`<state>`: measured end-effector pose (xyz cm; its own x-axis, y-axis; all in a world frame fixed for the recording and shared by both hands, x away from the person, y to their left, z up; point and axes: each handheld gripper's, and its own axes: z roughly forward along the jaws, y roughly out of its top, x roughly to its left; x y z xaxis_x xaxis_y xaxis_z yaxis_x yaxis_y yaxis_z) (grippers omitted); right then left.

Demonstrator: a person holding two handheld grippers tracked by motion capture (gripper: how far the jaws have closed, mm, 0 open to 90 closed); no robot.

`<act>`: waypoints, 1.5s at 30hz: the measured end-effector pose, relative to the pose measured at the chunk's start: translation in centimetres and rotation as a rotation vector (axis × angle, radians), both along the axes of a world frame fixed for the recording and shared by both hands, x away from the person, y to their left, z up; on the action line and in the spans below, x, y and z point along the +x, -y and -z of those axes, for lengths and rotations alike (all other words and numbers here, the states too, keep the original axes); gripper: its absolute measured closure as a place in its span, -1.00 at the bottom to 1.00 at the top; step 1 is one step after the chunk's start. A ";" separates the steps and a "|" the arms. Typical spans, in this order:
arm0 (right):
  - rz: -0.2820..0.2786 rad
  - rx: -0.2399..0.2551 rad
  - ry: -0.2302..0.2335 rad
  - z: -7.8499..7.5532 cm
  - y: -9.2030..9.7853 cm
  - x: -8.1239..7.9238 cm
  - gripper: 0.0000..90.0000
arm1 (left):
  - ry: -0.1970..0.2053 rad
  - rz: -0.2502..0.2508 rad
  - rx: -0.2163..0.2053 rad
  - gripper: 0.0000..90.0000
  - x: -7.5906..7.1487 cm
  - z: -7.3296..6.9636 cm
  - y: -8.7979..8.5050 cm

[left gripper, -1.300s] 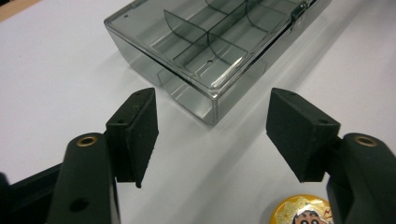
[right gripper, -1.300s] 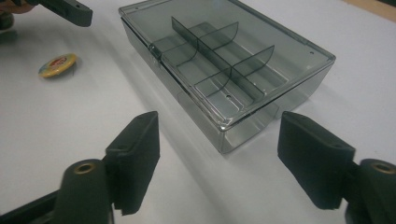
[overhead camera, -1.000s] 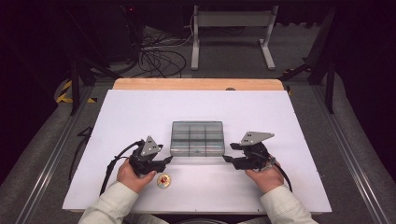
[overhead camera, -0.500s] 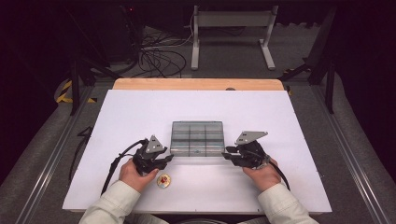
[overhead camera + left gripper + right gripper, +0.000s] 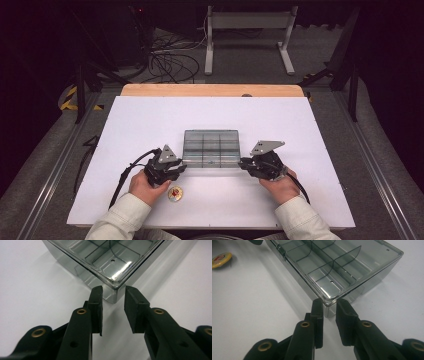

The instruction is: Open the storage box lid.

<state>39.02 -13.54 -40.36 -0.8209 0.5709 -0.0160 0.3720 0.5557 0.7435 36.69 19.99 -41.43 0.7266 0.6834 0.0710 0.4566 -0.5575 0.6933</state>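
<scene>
My left gripper (image 5: pixel 113 300) has just been closing, its jaws a narrow gap apart around the near corner of the clear compartment box (image 5: pixel 112 262); pads not yet pressing. My right gripper (image 5: pixel 329 308) has also been closing on the box's (image 5: pixel 337 267) other near corner; whether its pads touch I cannot tell. The box's far end is cut off. A small yellow badge (image 5: pixel 175 193) lies beside my left hand (image 5: pixel 142 186), its print unreadable
</scene>
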 end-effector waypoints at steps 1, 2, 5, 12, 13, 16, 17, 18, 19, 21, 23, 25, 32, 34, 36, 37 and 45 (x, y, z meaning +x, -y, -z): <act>-0.002 -0.001 0.001 0.0 0.0 0.0 0.71 | 0.000 -0.001 0.004 0.52 0.0 0.0 0.0; 0.000 0.000 0.000 0.0 0.0 0.0 0.71 | 0.000 0.000 0.002 0.52 0.0 0.0 0.0; 0.001 -0.001 0.001 0.0 0.0 0.0 0.73 | -0.009 0.000 0.002 0.52 0.1 -0.1 0.0; -0.001 0.020 0.008 -0.3 0.1 -0.1 0.77 | -0.006 0.001 0.002 0.54 0.0 -0.1 -0.1; -0.002 0.020 0.010 -0.3 0.1 -0.1 0.77 | -0.002 0.001 0.000 0.54 0.0 -0.2 -0.1; 0.003 0.027 0.015 -0.5 0.1 -0.1 0.77 | -0.003 -0.001 0.000 0.55 -0.1 -0.4 -0.2; 0.001 0.031 0.017 -0.5 0.1 -0.1 0.77 | -0.001 -0.002 -0.004 0.56 -0.1 -0.4 -0.3; 0.002 0.035 0.019 -0.6 0.1 0.0 0.77 | -0.004 -0.004 -0.005 0.57 -0.1 -0.5 -0.4; 0.003 0.037 0.020 -0.6 0.1 0.0 0.77 | 0.001 -0.004 -0.008 0.58 -0.1 -0.6 -0.4; 0.003 0.043 0.023 -0.7 0.1 0.0 0.76 | 0.007 -0.004 -0.010 0.60 -0.3 -0.8 -0.5; 0.005 0.048 0.026 -0.8 0.1 0.0 0.76 | 0.017 -0.007 -0.018 0.65 -0.4 -1.1 -0.7; 0.006 0.052 0.030 -0.9 0.1 0.0 0.77 | 0.027 -0.007 -0.029 0.70 -0.6 -1.4 -0.8; 0.012 0.075 0.040 -1.3 0.2 0.1 0.76 | 0.055 -0.005 -0.056 0.91 -0.7 -2.0 -0.6; 0.013 0.080 0.041 -1.4 0.2 0.1 0.76 | 0.057 -0.009 -0.065 0.95 -0.6 -2.1 -0.5; 0.016 0.086 0.043 -1.4 0.2 0.1 0.76 | 0.054 -0.012 -0.070 0.98 -0.5 -2.1 -0.4; 0.017 0.089 0.044 -1.5 0.2 0.1 0.76 | 0.054 -0.013 -0.071 0.98 -0.4 -2.1 -0.4; 0.017 0.098 0.045 -1.5 0.2 0.2 0.75 | 0.054 -0.018 -0.095 0.99 -0.1 -2.2 -0.3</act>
